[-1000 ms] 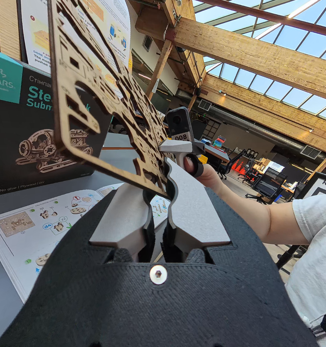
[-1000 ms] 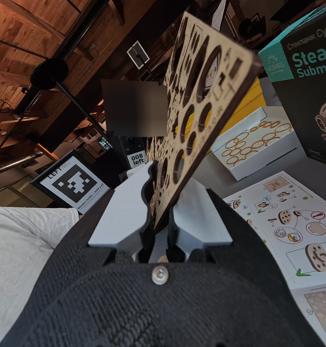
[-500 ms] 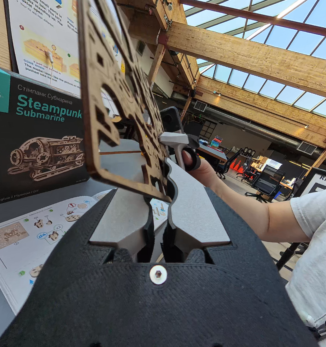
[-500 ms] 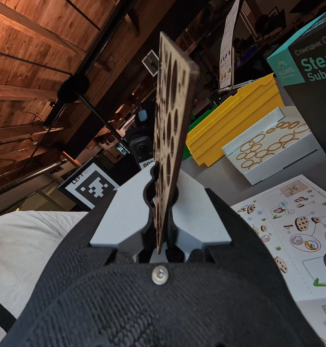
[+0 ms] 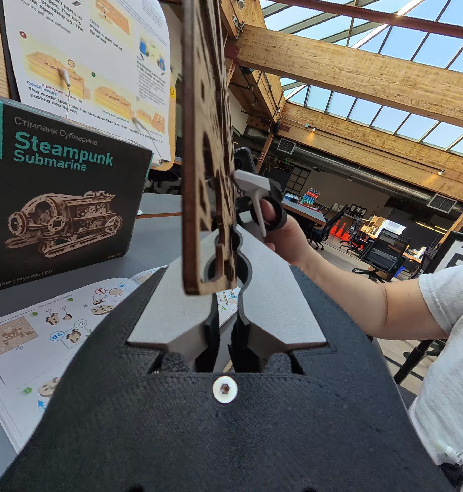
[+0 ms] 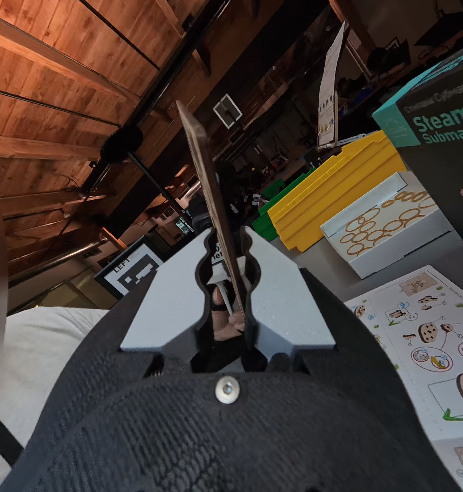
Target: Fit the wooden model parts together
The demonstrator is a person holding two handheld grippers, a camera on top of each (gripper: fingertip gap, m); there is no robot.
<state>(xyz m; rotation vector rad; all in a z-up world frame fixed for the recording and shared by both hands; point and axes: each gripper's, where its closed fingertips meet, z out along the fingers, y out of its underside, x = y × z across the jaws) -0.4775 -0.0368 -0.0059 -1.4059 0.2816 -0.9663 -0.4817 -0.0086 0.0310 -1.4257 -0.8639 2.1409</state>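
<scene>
A timbered hall with skylights is seen behind a grey tabletop (image 5: 158, 239). The left hand-held gripper (image 5: 226, 255) is clamped on the lower edge of a laser-cut wooden sheet (image 5: 206, 149), which is held upright and edge-on above the tabletop. The right hand-held gripper (image 6: 226, 262) stands slightly parted around the same sheet (image 6: 211, 207); a firm grip cannot be told there.

The step is judged to be handling the part sheet before any piece is pressed out; a part must next be freed, so one steady grip and a careful push are called for.

The box (image 5: 59, 202) and booklet (image 5: 38, 332) are shown in both views. Only the right view shows the white tray of rings (image 6: 385, 229) and yellow bins (image 6: 331, 191); only the left view shows the poster (image 5: 91, 66).
</scene>
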